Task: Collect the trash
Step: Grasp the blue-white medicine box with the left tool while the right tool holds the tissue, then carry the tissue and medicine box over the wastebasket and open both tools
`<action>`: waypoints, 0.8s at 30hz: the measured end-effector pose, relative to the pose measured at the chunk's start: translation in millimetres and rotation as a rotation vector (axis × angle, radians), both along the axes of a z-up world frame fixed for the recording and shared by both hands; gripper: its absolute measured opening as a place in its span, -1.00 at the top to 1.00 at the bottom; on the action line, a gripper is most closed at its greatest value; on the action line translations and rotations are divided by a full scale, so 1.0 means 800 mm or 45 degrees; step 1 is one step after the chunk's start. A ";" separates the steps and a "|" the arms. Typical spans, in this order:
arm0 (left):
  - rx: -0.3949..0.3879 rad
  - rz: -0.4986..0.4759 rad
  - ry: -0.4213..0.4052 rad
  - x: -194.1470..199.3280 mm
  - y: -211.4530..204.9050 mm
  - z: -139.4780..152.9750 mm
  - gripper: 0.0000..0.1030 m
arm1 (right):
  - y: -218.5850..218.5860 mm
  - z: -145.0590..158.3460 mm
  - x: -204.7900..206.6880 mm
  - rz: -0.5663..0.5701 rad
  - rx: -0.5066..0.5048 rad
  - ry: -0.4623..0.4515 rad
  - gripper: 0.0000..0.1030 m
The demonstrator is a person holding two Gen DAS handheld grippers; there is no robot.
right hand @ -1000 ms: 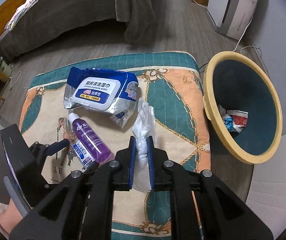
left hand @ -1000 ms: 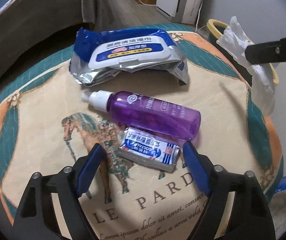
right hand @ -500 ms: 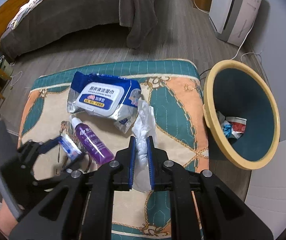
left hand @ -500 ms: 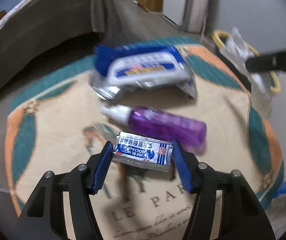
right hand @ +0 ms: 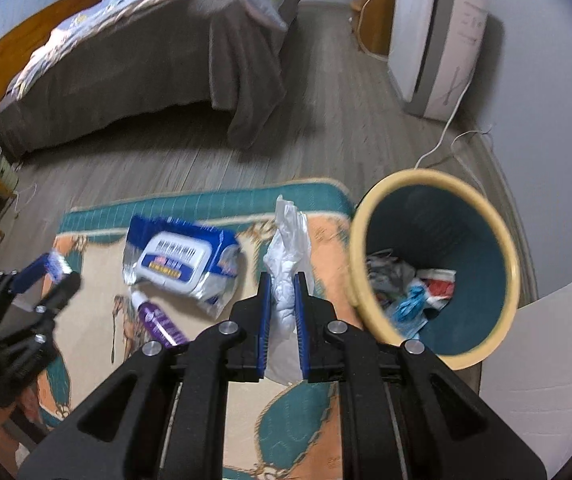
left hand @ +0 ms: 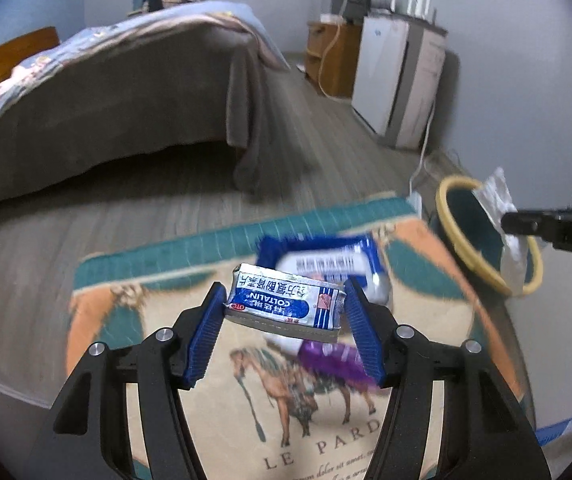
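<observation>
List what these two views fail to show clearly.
- Purple bottle: left wrist view, blurred, mostly behind the blue-and-white packet in the left tongs.
- Wipes pack label: both views, motion blur.
- Bin contents: right wrist view, too small; rim hides the rest.
- Tissue lower end: behind the right tongs.

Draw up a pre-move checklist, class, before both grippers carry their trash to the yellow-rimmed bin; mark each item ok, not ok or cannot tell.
1. Left gripper clamps the blue-and-white foil sachet: ok.
2. Sachet lifted off the horse-print mat: ok.
3. Right gripper shut on the crumpled white tissue: ok.
4. Yellow-rimmed teal bin open, with room: ok.
5. Tissue hanging over the bin: not ok.
6. Grip firmness: cannot tell.
</observation>
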State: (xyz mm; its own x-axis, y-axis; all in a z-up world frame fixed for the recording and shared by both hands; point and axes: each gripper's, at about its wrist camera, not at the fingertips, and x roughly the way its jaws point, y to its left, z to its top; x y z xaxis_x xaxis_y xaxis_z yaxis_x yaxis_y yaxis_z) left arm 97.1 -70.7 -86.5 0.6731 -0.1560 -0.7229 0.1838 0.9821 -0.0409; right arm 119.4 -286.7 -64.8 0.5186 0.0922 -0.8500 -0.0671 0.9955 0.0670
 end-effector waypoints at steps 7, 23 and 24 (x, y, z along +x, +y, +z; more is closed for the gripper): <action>0.018 -0.008 -0.069 -0.002 -0.007 0.029 -0.19 | -0.055 0.031 0.004 -0.084 0.036 -0.074 0.79; -0.021 -0.054 -0.038 0.004 -0.041 0.036 -0.19 | -0.168 0.022 0.011 -0.278 0.038 -0.061 0.79; -0.020 -0.063 -0.038 0.004 -0.045 0.036 -0.19 | -0.172 0.020 0.011 -0.283 0.043 -0.054 0.79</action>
State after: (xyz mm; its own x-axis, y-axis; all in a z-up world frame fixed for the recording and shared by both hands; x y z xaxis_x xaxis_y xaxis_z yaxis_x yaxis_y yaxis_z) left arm 100.5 -106.4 -57.6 0.6856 -0.2009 -0.6997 0.2337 0.9710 -0.0498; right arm 127.9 -423.9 -48.9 0.5648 -0.0001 -0.8252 0.1498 0.9834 0.1024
